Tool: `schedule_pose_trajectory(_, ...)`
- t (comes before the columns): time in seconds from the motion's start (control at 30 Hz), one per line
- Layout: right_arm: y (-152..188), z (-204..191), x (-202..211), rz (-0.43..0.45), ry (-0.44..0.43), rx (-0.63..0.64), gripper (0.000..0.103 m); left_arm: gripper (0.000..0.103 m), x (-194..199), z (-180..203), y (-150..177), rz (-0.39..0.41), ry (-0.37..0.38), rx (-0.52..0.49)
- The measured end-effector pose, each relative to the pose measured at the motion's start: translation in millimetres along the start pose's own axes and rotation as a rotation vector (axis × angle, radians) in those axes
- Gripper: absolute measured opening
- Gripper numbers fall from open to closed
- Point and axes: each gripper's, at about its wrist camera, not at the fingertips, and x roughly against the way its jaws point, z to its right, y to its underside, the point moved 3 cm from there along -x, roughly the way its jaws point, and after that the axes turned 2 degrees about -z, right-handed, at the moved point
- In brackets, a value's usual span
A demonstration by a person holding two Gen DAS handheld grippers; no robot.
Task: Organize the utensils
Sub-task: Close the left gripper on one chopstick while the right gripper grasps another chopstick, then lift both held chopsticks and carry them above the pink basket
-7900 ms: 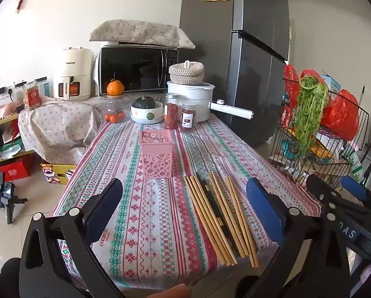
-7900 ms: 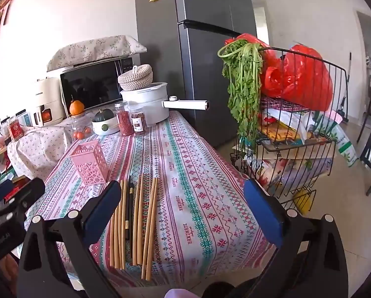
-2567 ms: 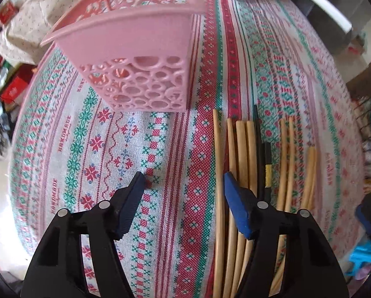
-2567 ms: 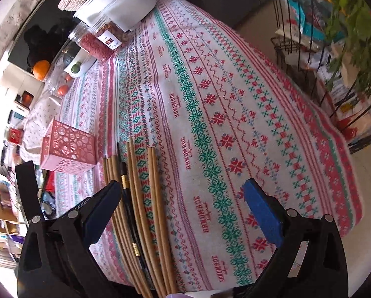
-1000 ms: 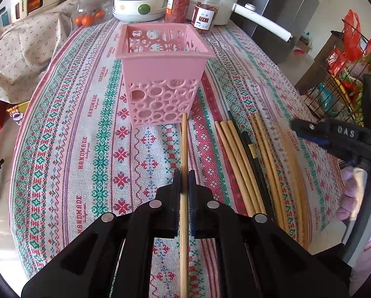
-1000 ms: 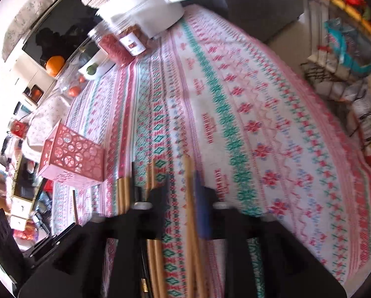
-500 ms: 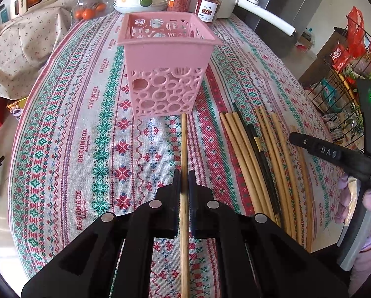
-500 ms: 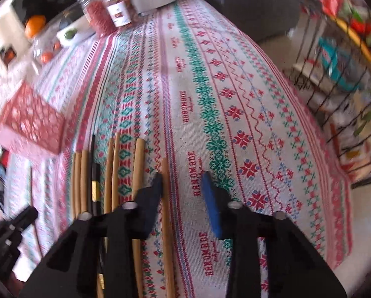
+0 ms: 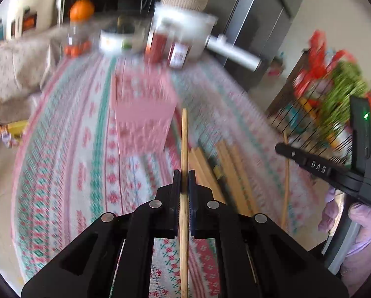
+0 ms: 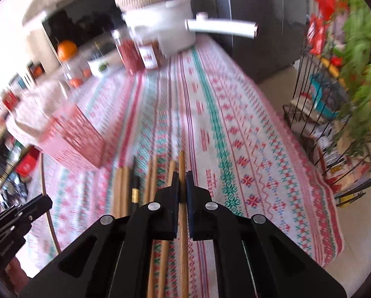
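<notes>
My left gripper (image 9: 184,182) is shut on a wooden chopstick (image 9: 184,134) that points forward, its tip beside the right edge of the pink perforated basket (image 9: 142,114). My right gripper (image 10: 182,183) is shut on another wooden chopstick (image 10: 182,164), held above the cloth. Several more chopsticks, one of them black, (image 10: 135,183) lie side by side on the patterned tablecloth (image 10: 235,129), and they also show in the left wrist view (image 9: 232,171). The pink basket (image 10: 73,139) stands to the left of them. Both views are motion blurred.
Spice jars (image 10: 138,49), a white pot with a long handle (image 10: 165,29), a bowl and a jar of tomatoes stand at the table's far end. A wire rack with greens and red bags (image 10: 346,79) stands to the right of the table. The fridge (image 9: 254,24) is behind.
My right gripper has shut on a chopstick and lifted it. My left gripper has risen with its chopstick, and both cameras now look more level across the table.
</notes>
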Motion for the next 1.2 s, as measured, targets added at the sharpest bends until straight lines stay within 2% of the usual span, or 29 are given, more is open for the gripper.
schedule_pose_trajectory(0.13, -10, -2, 47, 0.104, -0.061, -0.014, 0.005, 0.005, 45, 4, -17, 0.156, 0.03, 0.02)
schedule_pose_trajectory(0.3, -29, -4, 90, 0.188, -0.11, -0.042, 0.006, 0.005, 84, 3, -39, 0.273, 0.035, 0.069)
schedule_pose_trajectory(0.57, -106, -21, 145, 0.366, -0.192, -0.091, 0.006, 0.005, 135, 10, -108, 0.426, 0.017, 0.104)
schedule_pose_trajectory(0.67, -132, -32, 153, 0.397, -0.249, -0.115, 0.006, 0.005, 146, 13, -131, 0.477, -0.041, 0.089)
schedule_pose_trajectory(0.83, -160, -59, 150, 0.419, -0.317, -0.112, 0.006, 0.005, 141, 7, -152, 0.499, -0.105, 0.074)
schedule_pose_trajectory(0.9, -164, -70, 146, 0.42, -0.333, -0.108, 0.006, 0.005, 134, 4, -154, 0.495, -0.117, 0.071)
schedule_pose_trajectory(0.97, -167, -81, 137, 0.414, -0.344, -0.105, 0.006, 0.005, 122, -2, -157, 0.494, -0.162, 0.065)
schedule_pose_trajectory(1.1, -171, -101, 120, 0.385, -0.363, -0.091, 0.006, 0.006, 93, -16, -155, 0.454, -0.161, 0.074)
schedule_pose_trajectory(1.2, -170, -118, 108, 0.376, -0.347, -0.062, 0.006, 0.023, 71, -29, -150, 0.411, -0.17, 0.082)
